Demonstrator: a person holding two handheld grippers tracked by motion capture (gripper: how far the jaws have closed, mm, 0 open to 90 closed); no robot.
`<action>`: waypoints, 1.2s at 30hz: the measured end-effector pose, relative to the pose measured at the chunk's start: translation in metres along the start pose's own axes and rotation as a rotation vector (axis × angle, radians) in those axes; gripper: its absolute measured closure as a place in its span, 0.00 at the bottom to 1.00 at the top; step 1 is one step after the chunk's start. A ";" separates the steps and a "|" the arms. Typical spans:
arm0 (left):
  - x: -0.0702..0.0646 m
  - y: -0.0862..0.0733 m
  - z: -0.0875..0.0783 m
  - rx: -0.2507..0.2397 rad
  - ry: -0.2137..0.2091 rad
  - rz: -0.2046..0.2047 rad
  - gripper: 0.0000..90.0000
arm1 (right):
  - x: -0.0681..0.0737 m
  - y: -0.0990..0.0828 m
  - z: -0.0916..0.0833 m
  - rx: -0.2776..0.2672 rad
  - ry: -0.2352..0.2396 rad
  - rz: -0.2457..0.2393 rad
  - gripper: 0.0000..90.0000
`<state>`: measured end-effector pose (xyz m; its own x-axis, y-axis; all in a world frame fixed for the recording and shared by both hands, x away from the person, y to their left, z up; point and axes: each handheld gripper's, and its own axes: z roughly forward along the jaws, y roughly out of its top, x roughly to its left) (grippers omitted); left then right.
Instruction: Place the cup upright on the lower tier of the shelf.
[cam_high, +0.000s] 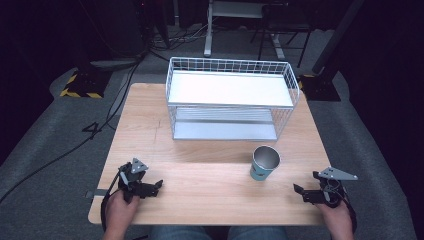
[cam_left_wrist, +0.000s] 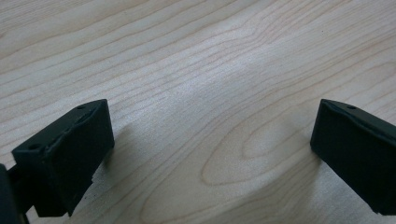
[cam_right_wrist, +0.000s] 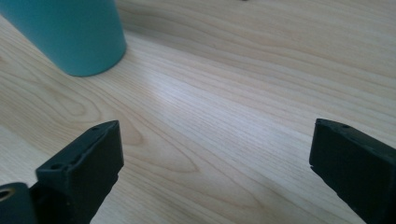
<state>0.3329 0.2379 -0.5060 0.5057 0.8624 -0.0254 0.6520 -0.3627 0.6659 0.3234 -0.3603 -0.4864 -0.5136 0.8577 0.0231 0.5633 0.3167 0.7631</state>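
Left gripper is resting low at the near-left of the table, jaws spread wide with nothing between them. Its own view is just bare wood grain between the two black jaws, so no help there for finding anything.

Middle-right: the cup stands upright on the table, a bit in front of the wire rack and well apart from it. Teal outside, shiny metal inside, slightly tapered toward the base. My guess is a thin steel tumbler, so light, stiff, not fragile, but the smooth wall could be slippery and it'd tip easily if you nudge it near the top. I'd take it across the body around mid-height, or pinch the rim with one jaw inside and one outside. It looks empty from above, though the glare inside makes that hard to be sure of.

Right gripper sits at the near-right, pointing toward the cup, jaws wide apart and holding nothing. The cup is near it but not touching.

View differences: the high view gives you the whole layout, the rack's two shelves, the cup's open mouth and both hands. The right gripper view instead shows the cup low down and close, up and to the left of the jaw line, so the gripper isn't lined up on it yet. You also see the base sitting flat on the wood, which the high view doesn't really give you.
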 end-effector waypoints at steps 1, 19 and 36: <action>0.000 0.000 0.000 0.002 -0.001 -0.001 0.00 | 0.003 0.002 -0.002 -0.015 0.012 -0.008 0.02; 0.000 0.001 0.001 0.000 0.002 -0.002 0.00 | 0.037 0.027 -0.003 -0.130 0.145 -0.078 0.00; 0.000 0.001 0.001 0.000 0.001 -0.002 0.00 | 0.076 0.047 0.041 -0.093 0.211 -0.119 0.00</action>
<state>0.3336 0.2374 -0.5060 0.5035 0.8636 -0.0259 0.6531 -0.3608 0.6658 0.3370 -0.2636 -0.4756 -0.7017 0.7103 0.0562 0.4339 0.3634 0.8244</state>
